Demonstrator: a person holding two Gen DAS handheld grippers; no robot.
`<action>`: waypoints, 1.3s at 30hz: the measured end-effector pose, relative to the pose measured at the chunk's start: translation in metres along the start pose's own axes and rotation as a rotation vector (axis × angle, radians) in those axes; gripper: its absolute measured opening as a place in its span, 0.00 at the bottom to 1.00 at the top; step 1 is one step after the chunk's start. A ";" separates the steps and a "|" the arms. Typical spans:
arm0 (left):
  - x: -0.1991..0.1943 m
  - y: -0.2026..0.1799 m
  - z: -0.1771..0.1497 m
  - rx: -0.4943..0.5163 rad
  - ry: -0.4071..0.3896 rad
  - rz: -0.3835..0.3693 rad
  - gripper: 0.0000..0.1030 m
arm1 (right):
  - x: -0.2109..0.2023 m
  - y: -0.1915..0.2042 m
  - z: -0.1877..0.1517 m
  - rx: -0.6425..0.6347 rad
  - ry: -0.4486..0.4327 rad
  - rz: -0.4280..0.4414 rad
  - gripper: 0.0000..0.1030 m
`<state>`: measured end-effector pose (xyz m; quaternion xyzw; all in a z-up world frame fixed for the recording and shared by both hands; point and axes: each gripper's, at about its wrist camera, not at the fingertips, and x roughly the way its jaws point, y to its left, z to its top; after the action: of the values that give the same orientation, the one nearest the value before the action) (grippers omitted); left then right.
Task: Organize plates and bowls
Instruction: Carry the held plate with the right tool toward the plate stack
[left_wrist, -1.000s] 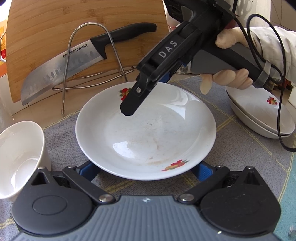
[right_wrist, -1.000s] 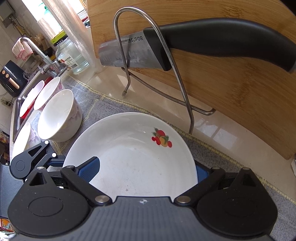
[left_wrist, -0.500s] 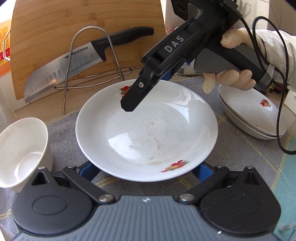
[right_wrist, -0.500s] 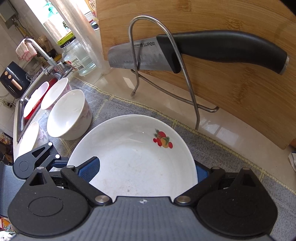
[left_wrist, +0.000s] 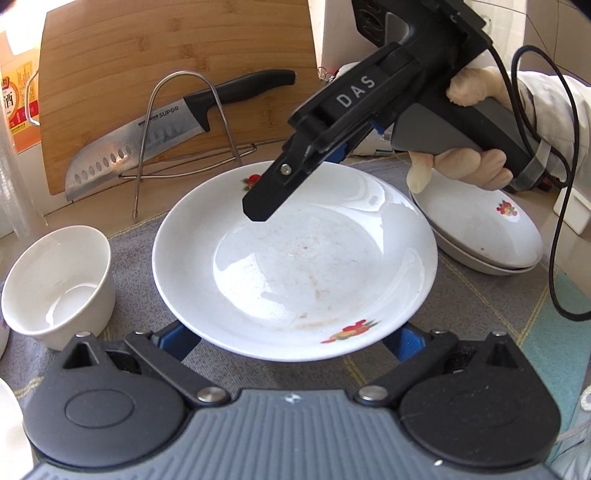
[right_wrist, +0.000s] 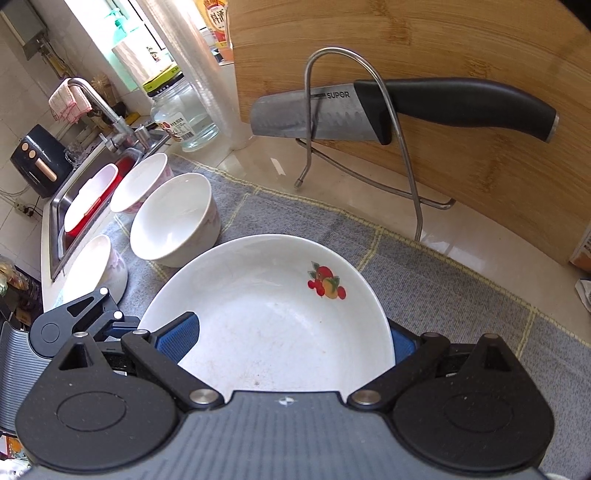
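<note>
A white plate (left_wrist: 314, 266) with fruit prints sits raised off the grey mat (left_wrist: 480, 314). My left gripper (left_wrist: 290, 338) is spread wide, and both blue pads (left_wrist: 177, 338) lie beneath the plate's near rim. My right gripper (right_wrist: 290, 338), held by a gloved hand (left_wrist: 461, 162), straddles the far rim of the plate (right_wrist: 280, 332). Its upper finger (left_wrist: 273, 192) reaches over the plate's inside, and its other finger is hidden underneath. A stack of matching plates (left_wrist: 487, 236) rests on the mat to the right.
A white bowl (left_wrist: 55, 284) stands left of the plate, with two more bowls (right_wrist: 138, 181) toward the sink (right_wrist: 59, 221). Behind are a wire rack (left_wrist: 221, 122) holding a knife (left_wrist: 147, 147), a wooden cutting board (left_wrist: 166, 55) and a glass jar (right_wrist: 181, 114). A black cable (left_wrist: 557, 240) hangs at right.
Both grippers and the plate have moved together away from the knife rack and closer to the plate stack on the right. Neither gripper's finger spacing has changed.
</note>
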<state>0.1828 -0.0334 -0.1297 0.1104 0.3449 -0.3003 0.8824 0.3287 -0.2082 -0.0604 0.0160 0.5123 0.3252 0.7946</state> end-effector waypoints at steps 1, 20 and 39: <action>-0.002 -0.002 0.000 0.003 -0.001 0.001 0.99 | -0.002 0.001 -0.001 0.000 -0.003 0.000 1.00; -0.031 -0.039 0.002 0.047 -0.005 -0.011 0.99 | -0.037 0.014 -0.035 0.004 -0.036 -0.018 1.00; -0.028 -0.081 0.021 0.144 -0.018 -0.101 0.99 | -0.092 -0.003 -0.080 0.079 -0.105 -0.101 1.00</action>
<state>0.1286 -0.0934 -0.0946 0.1533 0.3194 -0.3697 0.8590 0.2400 -0.2838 -0.0251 0.0386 0.4828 0.2627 0.8345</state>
